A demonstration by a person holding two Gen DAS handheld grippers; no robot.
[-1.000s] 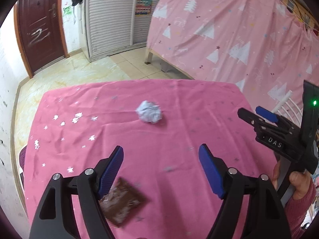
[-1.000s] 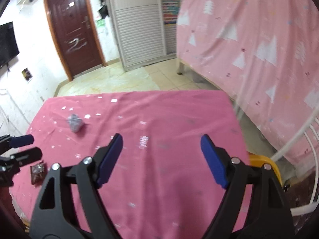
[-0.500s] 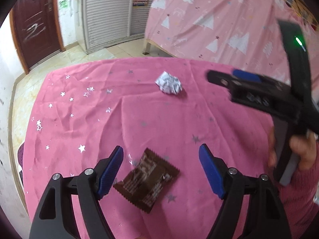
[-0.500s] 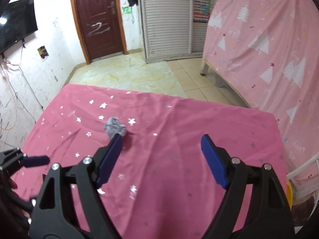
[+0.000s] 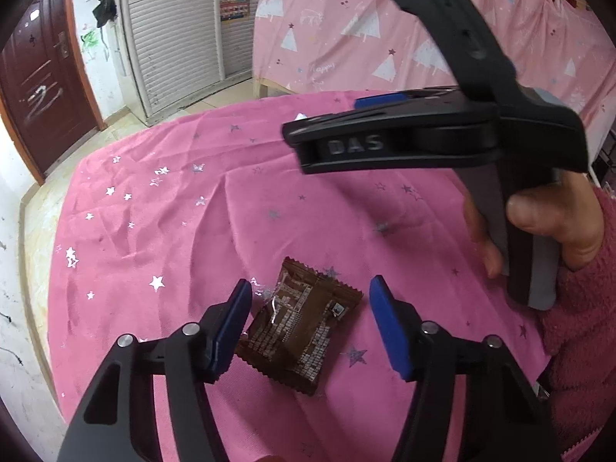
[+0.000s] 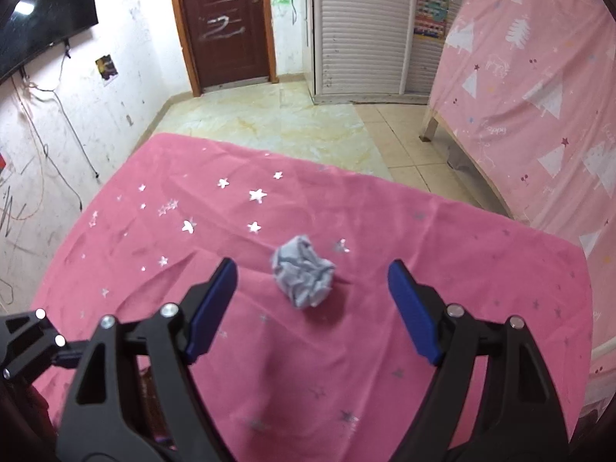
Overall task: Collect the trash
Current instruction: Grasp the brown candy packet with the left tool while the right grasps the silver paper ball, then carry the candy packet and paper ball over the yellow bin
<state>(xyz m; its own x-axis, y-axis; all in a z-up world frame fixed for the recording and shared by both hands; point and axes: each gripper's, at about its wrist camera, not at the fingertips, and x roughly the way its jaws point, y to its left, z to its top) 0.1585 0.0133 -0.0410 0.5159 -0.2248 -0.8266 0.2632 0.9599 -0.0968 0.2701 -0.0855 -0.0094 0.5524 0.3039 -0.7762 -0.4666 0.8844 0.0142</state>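
One brown wrapper (image 5: 298, 329), one crumpled paper ball (image 6: 302, 275)

A dark red door (image 6: 227, 23) stands at upper centre of the right wrist view, beside a white louvred wardrobe (image 6: 362, 27). A black screen (image 6: 42, 11) hangs on the scuffed white wall (image 6: 127, 88) at upper left. Pale marbled floor tiles (image 6: 265, 123) run to a tree-printed pink curtain (image 6: 539, 96) at right.

One brown snack wrapper (image 5: 299, 325), one crumpled paper ball (image 6: 303, 276), one pink starred tablecloth (image 6: 442, 269), two grippers, one door (image 6: 227, 23).
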